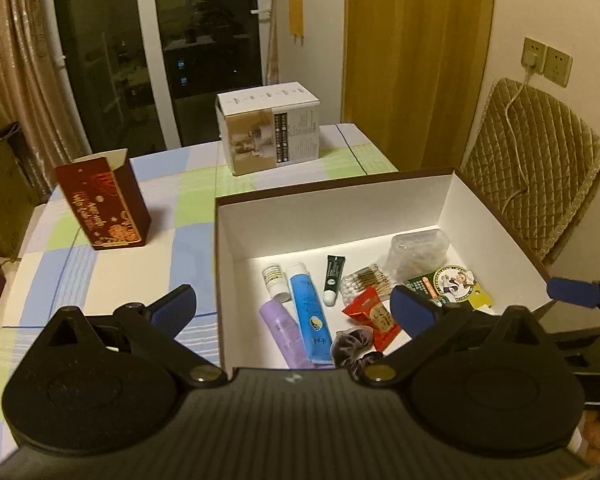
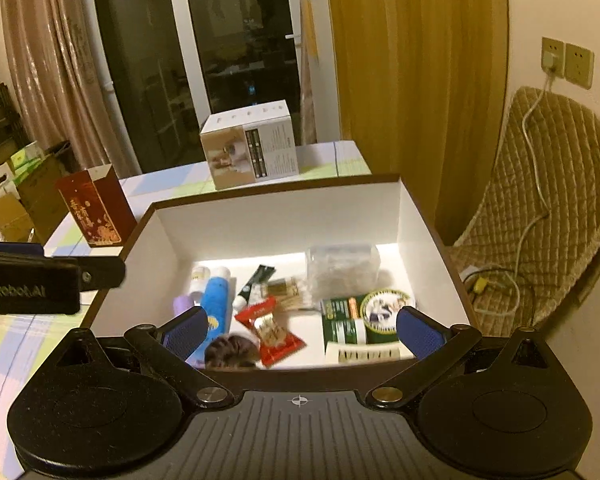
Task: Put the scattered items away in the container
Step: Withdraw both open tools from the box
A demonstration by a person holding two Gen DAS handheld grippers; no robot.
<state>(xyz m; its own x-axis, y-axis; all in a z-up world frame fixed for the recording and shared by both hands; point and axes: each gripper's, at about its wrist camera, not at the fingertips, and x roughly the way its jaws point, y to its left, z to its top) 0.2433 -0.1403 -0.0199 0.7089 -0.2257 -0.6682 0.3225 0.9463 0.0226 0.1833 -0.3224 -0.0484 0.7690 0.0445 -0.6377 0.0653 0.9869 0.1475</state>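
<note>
A white-lined box [image 1: 332, 216] [image 2: 276, 220] with brown outer walls stands on the checked tablecloth. Inside lie a blue tube [image 1: 309, 306] [image 2: 217, 300], a lilac tube [image 1: 282, 328], a small white bottle [image 1: 275, 278], a dark green tube [image 1: 332, 278], cotton swabs [image 1: 370, 282], a red snack packet [image 1: 374, 320] [image 2: 272, 330], a dark scrunchie [image 1: 352, 346] [image 2: 230, 350], a clear bag [image 1: 418, 248] [image 2: 342, 266] and a green round tin [image 1: 454, 282] [image 2: 386, 308]. My left gripper [image 1: 294, 314] hovers open over the box's near left corner. My right gripper [image 2: 300, 330] is open above the near wall, holding nothing.
A dark red gift carton [image 1: 104, 204] [image 2: 96, 210] stands at the left of the table. A white printed carton [image 1: 270, 128] [image 2: 250, 144] sits at the far edge. A quilted chair [image 1: 536, 172] [image 2: 548, 200] with a white cable is to the right.
</note>
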